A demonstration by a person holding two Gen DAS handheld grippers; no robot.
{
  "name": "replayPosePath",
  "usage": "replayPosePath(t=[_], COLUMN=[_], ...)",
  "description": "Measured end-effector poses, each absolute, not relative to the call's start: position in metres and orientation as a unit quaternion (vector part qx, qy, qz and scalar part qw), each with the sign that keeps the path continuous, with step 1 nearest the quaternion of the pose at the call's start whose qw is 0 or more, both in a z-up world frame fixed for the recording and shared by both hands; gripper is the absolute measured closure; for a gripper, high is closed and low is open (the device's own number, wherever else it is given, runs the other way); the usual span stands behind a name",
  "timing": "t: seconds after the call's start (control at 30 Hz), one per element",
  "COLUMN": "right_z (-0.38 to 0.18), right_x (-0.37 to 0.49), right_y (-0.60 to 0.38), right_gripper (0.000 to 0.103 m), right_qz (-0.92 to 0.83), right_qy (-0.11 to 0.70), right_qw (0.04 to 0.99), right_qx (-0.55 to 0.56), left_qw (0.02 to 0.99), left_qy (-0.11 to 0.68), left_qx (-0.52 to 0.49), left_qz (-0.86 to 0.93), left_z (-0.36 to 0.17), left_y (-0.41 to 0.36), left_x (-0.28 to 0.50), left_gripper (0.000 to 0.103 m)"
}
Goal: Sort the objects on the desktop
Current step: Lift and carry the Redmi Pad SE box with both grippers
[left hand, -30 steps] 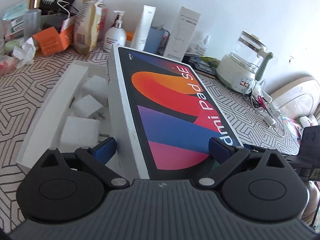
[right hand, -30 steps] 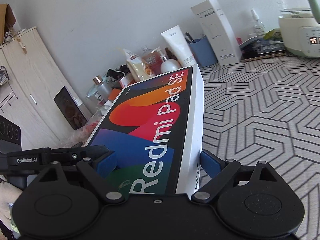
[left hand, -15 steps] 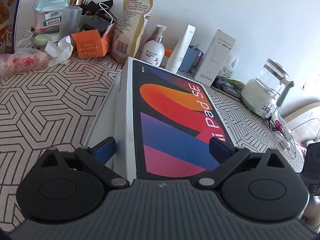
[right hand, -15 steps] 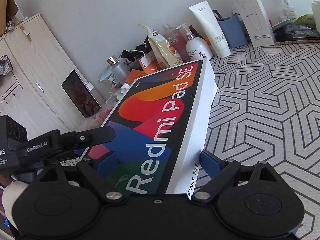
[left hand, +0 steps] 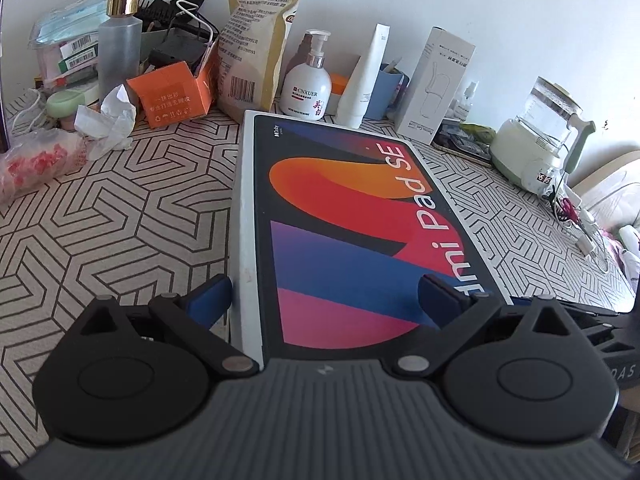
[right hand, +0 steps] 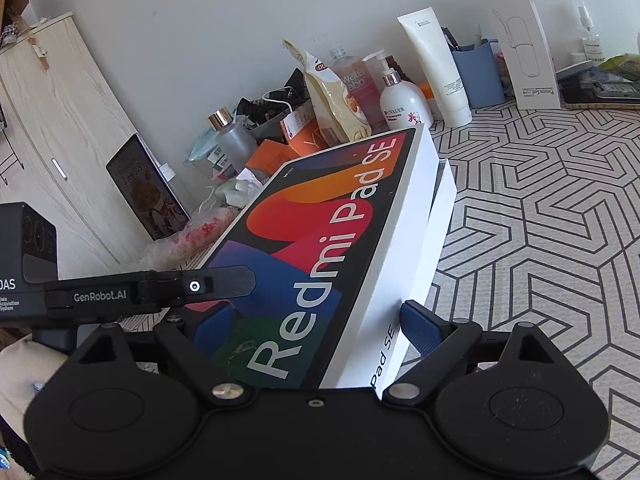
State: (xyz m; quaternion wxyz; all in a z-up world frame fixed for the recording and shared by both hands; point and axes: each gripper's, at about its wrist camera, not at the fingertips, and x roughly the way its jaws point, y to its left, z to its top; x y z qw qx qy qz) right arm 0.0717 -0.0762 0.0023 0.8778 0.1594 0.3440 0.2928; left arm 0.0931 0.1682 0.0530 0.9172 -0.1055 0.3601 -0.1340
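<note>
The Redmi Pad SE box lid (left hand: 344, 236), white-sided with a colourful top, sits over the white box base (right hand: 442, 196) on the patterned table. My left gripper (left hand: 324, 296) straddles the lid's near left corner, one blue finger (left hand: 210, 298) outside the left wall, the other (left hand: 438, 294) over the top face. My right gripper (right hand: 316, 328) straddles the lid's other near corner (right hand: 320, 264), one finger (right hand: 420, 326) against the right wall. Both jaws are spread wide; whether the pads press the lid I cannot tell.
Clutter lines the wall: orange carton (left hand: 176, 92), grey bottle (left hand: 118, 40), snack bag (left hand: 256, 36), pump bottle (left hand: 306, 84), white tube (left hand: 362, 80), tall white box (left hand: 438, 84), kettle (left hand: 540, 140). A tablet (right hand: 146, 184) leans by the cabinet.
The lid has come down over the box base, which showed open with white inserts a second ago. Both grippers moved with it and are now lower.
</note>
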Motion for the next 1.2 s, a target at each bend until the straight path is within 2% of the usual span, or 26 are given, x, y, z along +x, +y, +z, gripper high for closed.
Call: replayPosePath(t=[0.67,1.2], right_z=[0.005,0.005], right_x=[0.075,0.071], right_y=[-0.077,-0.073], right_gripper=[0.009,0.009], right_qz=[0.272,0.256], right_qy=[0.345,0.348], right_qw=[0.877,0.884], right_qx=[0.193,0.179], left_qw=[0.911,0.911], left_qy=[0.37,0.373], left_qx=[-0.091,-0.065], left_qz=[-0.157,-0.163], left_z=[0.053,0.056], left_y=[0.17,0.163], left_x=[0.112,0.108], left_gripper=[0.003,0.003])
